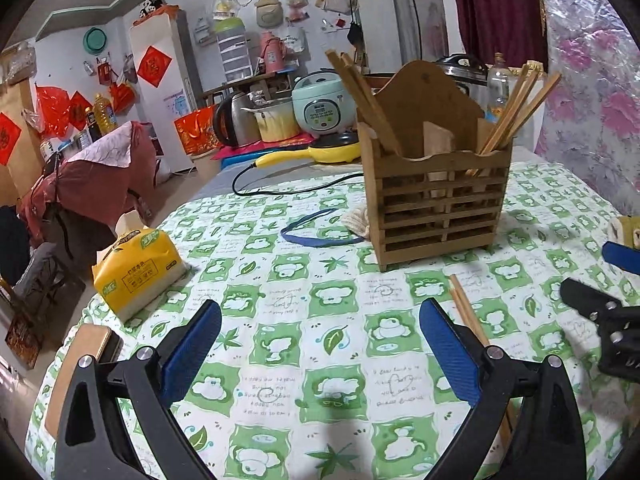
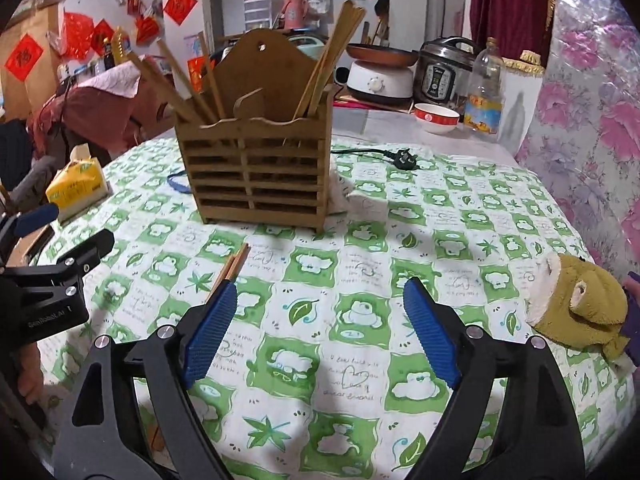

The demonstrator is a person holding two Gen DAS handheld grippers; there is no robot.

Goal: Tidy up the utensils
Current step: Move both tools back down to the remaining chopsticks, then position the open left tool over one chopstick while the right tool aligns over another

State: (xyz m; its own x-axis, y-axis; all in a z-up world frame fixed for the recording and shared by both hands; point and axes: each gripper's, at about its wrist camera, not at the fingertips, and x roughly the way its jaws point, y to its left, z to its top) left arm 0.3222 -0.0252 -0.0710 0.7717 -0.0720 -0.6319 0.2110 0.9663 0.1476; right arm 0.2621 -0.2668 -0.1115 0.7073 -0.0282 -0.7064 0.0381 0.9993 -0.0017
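Observation:
A slatted wooden utensil holder (image 1: 436,200) stands on the green-patterned tablecloth (image 1: 280,280), with several chopsticks (image 1: 516,112) upright in its two compartments; it also shows in the right wrist view (image 2: 256,176). A loose pair of chopsticks (image 1: 468,312) lies on the cloth in front of the holder, beside the left gripper's right finger, and shows in the right wrist view (image 2: 234,266) next to the right gripper's left finger. My left gripper (image 1: 320,340) is open and empty. My right gripper (image 2: 316,320) is open and empty.
A yellow tissue pack (image 1: 136,272) sits at the table's left edge. A blue band (image 1: 316,232) and a white cloth lie by the holder. A green plush toy (image 2: 576,308) lies at the right. A power plug (image 2: 404,158), bowl (image 2: 436,118), bottle and cookers stand behind.

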